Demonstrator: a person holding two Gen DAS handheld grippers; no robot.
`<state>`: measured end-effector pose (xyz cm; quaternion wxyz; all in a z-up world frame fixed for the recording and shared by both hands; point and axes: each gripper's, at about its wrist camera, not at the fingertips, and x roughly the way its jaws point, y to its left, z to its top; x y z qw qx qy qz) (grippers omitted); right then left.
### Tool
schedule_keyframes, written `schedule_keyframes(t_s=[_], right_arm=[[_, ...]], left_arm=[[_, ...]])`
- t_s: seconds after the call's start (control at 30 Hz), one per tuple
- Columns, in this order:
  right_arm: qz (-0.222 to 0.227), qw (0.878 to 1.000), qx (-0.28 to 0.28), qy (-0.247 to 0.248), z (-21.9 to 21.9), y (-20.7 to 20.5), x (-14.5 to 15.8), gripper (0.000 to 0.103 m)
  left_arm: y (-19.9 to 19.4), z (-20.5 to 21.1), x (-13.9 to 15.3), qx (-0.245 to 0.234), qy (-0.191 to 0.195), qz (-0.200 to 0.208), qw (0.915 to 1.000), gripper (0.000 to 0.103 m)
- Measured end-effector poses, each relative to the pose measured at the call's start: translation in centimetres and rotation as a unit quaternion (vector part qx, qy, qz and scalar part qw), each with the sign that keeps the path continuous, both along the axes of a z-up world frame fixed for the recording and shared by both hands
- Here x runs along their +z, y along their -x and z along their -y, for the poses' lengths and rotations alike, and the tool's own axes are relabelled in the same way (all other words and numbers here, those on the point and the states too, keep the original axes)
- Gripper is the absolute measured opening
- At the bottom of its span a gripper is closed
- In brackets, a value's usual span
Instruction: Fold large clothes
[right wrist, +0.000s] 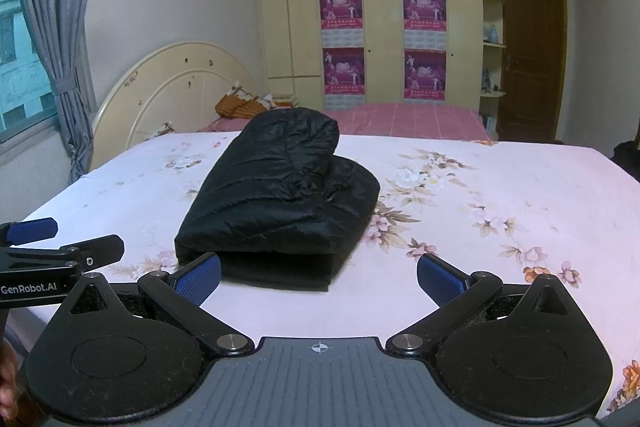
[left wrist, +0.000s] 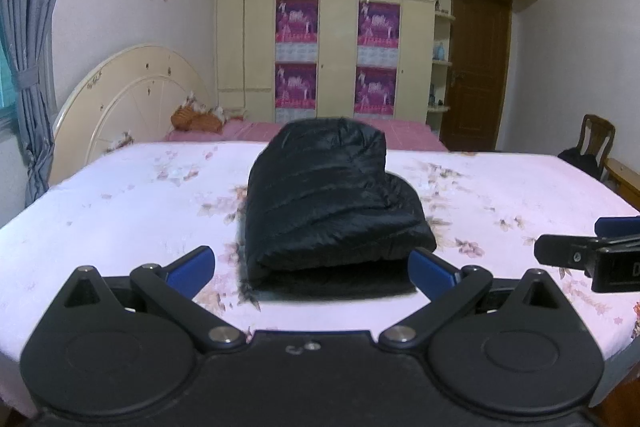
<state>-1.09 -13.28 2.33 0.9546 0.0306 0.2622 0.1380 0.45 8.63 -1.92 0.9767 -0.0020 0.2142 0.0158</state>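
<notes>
A black quilted down jacket [left wrist: 328, 203] lies folded into a thick bundle on the bed with the pink floral sheet [left wrist: 120, 211]. It also shows in the right wrist view [right wrist: 280, 195], left of centre. My left gripper [left wrist: 312, 267] is open and empty, its blue pads either side of the bundle's near edge, just short of it. My right gripper [right wrist: 318, 279] is open and empty, near the bundle's near right corner. The right gripper shows at the right edge of the left wrist view [left wrist: 592, 251], and the left gripper at the left edge of the right wrist view [right wrist: 60, 247].
A cream rounded headboard [left wrist: 132, 99] stands at the far left with orange pillows [left wrist: 196, 121]. A second bed with a pink cover [right wrist: 408, 121] lies behind. Cream wardrobes with purple posters [left wrist: 298, 55], a brown door [left wrist: 476, 67], a wooden chair [left wrist: 596, 143] and grey curtains [left wrist: 28, 47] surround the bed.
</notes>
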Motion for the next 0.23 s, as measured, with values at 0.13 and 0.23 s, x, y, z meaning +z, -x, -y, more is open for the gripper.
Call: schedule_keyframes(t_s=[0.13, 0.23], right_arm=[[-0.001, 1.0, 0.0, 0.0, 0.12, -0.03, 0.03, 0.103], [-0.001, 1.0, 0.001, 0.0, 0.17, -0.03, 0.04, 0.103]], left_arm=[[0.04, -0.18, 0.17, -0.004, -0.001, 0.002, 1.0, 0.103], [-0.07, -0.2, 0.24, -0.011, 0.003, -0.004, 0.9999, 0.103]])
